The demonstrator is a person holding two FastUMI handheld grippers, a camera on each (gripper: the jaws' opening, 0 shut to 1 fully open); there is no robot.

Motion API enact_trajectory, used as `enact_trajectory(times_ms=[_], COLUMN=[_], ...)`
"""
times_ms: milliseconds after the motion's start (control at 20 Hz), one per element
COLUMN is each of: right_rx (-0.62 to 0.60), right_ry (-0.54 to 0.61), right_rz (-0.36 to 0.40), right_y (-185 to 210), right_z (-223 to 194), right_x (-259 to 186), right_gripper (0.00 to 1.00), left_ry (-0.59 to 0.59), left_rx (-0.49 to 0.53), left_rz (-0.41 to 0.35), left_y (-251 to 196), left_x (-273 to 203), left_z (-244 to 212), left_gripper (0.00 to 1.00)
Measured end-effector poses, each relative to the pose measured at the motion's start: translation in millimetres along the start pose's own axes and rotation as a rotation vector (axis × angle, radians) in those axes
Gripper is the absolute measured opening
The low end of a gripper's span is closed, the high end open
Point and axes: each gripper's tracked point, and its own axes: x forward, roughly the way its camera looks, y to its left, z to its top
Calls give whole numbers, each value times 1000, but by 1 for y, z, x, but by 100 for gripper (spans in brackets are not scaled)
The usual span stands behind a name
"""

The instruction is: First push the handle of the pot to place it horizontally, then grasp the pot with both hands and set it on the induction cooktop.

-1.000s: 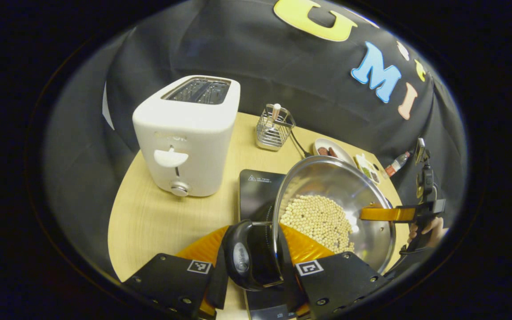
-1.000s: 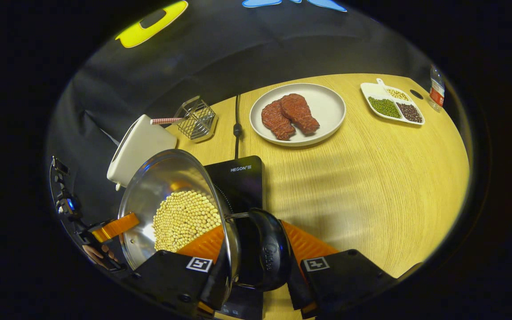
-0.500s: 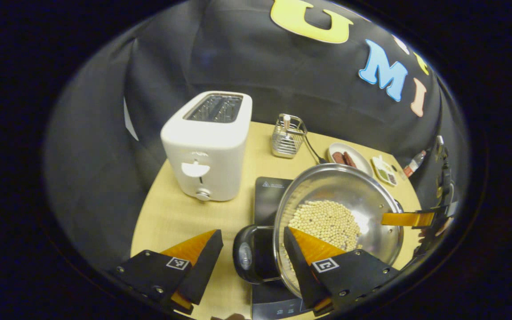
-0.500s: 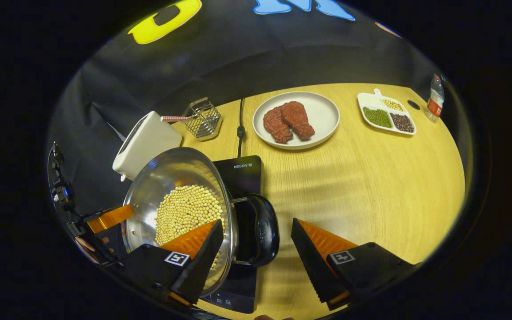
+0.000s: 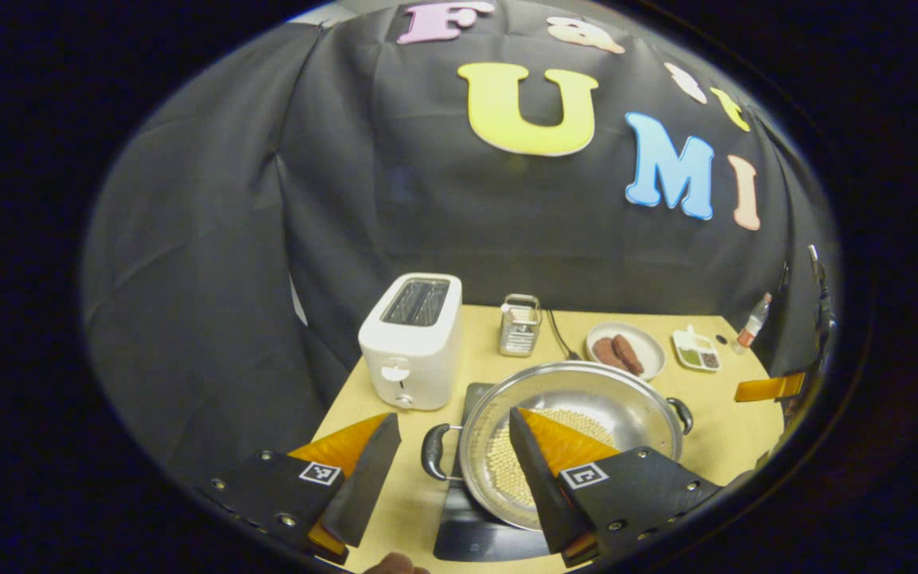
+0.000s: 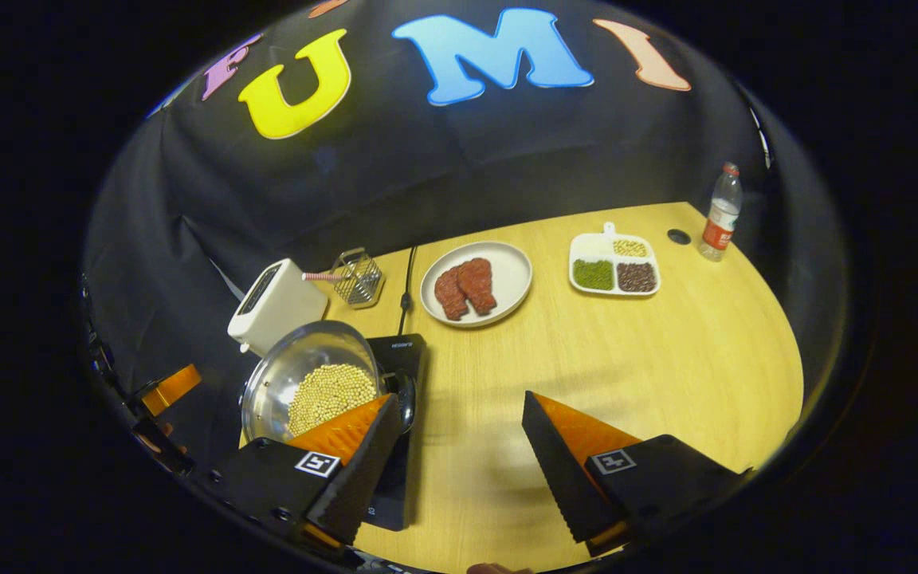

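A steel pot (image 5: 586, 399) holding pale beans sits level on the black induction cooktop (image 5: 471, 542), one black handle (image 5: 433, 450) out to each side. My left gripper (image 5: 451, 470) hangs open above and short of the pot's left handle, touching nothing. In the right gripper view the pot (image 6: 300, 367) rests on the cooktop (image 6: 405, 355) at lower left. My right gripper (image 6: 459, 454) is open over bare table, well back from the pot. The right gripper (image 5: 770, 388) shows far off at the right edge, the left gripper (image 6: 168, 387) at the left edge.
A white toaster (image 5: 411, 343) stands left of the cooktop, with a wire holder (image 5: 519, 325) behind it. Further along the wooden table (image 6: 666, 359) are a plate of meat (image 6: 475, 283), a divided dish (image 6: 614, 267) and a bottle (image 6: 720, 214). A cable (image 6: 407, 279) runs to the cooktop.
Both grippers, shut on the pot's handles a second ago, have opened and let go. Each has pulled up and back, leaving the pot resting on the cooktop.
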Motion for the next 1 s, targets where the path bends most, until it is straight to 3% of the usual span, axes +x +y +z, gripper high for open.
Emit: enact_trajectory(times_ms=[250, 450, 750, 800, 850, 1000], right_rx=[-62, -102, -137, -141, -148, -182], right_ry=[-263, -467, -688, -705, -711, -695], right_rz=[-95, -173, -246, -248, -249, -247], right_y=[-69, -121, -177, -184, -189, -209], right_z=[56, 94, 114, 110, 106, 85], right_x=[-77, -151, -236, -248, -257, -271], right_gripper=[98, 98, 98, 98, 98, 98], left_ry=[-295, -428, -508, -511, -513, -505], left_rx=[13, -2, -48, -50, -54, -53], left_rz=[-10, -13, -80, -89, -95, -68], left_y=[-75, -139, -215, -227, -238, -263], left_x=[-78, -134, -200, -210, -219, -241], left_z=[83, 126, 123, 119, 115, 101], left_gripper=[84, 81, 84, 83, 77, 77])
